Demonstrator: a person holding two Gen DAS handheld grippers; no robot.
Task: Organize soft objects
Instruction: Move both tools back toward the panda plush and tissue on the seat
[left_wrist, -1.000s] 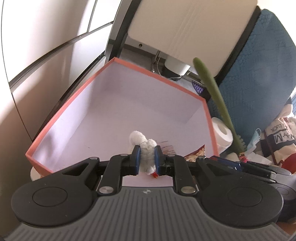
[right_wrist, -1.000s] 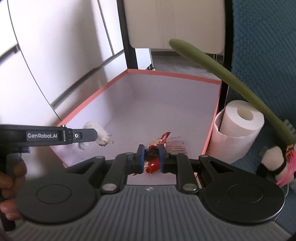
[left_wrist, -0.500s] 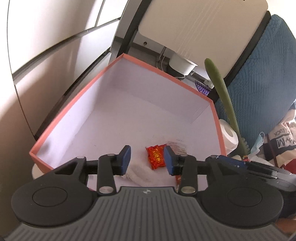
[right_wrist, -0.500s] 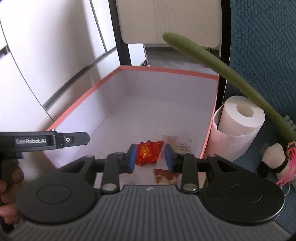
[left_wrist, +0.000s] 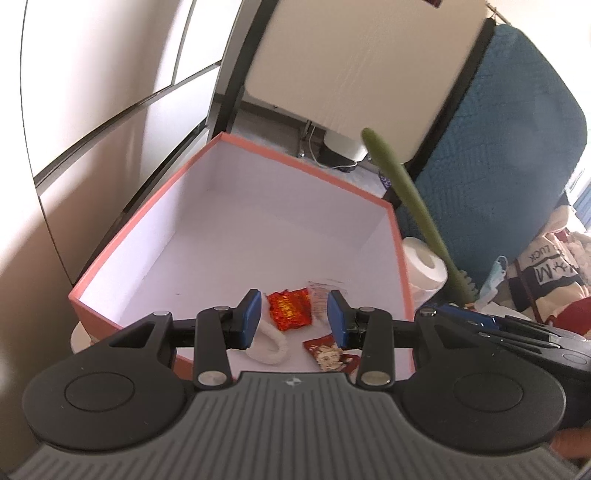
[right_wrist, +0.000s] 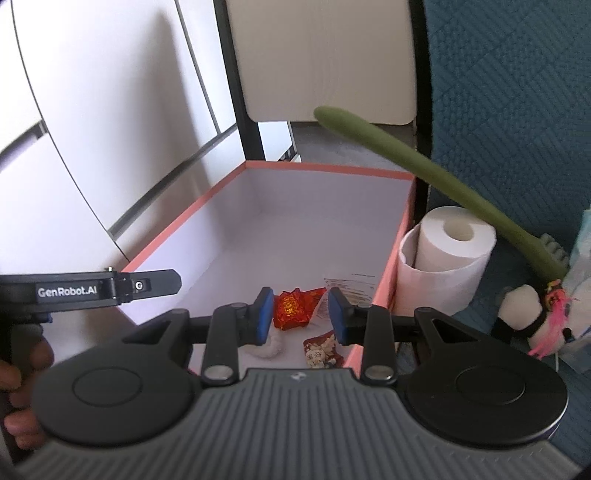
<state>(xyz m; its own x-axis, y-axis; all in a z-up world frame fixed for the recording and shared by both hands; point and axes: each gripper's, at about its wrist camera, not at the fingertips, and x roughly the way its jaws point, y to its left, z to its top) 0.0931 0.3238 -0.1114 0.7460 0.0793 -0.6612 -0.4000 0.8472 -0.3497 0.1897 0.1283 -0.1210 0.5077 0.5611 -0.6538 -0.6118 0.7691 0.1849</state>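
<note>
A pink-rimmed box (left_wrist: 147, 206) (right_wrist: 184, 218) with a white inside stands below both grippers. On its floor lie a small white plush (left_wrist: 267, 345) (right_wrist: 267, 345), a red-orange foil packet (left_wrist: 290, 308) (right_wrist: 293, 308), a clear packet (left_wrist: 321, 295) (right_wrist: 351, 291) and a small red picture packet (left_wrist: 330, 356) (right_wrist: 321, 350). My left gripper (left_wrist: 295, 319) hangs open above the box's near end, with nothing between its blue pads. My right gripper (right_wrist: 301, 315) is open beside it, also holding nothing. In the right wrist view the left gripper's finger (right_wrist: 147, 286) shows at the left.
A toilet paper roll (right_wrist: 443, 254) (left_wrist: 424, 264) stands against the box's right wall. A long green stick (right_wrist: 424, 177) (left_wrist: 406, 199) leans over it. A small panda plush (right_wrist: 524, 314) with pink trim lies on blue quilted fabric (right_wrist: 517, 129). Printed cloth (left_wrist: 546, 273) lies at the far right.
Both grippers opened and let go: the white plush dropped from the left and the red-orange packet from the right, both now on the box floor. Both grippers have drawn up and back.
</note>
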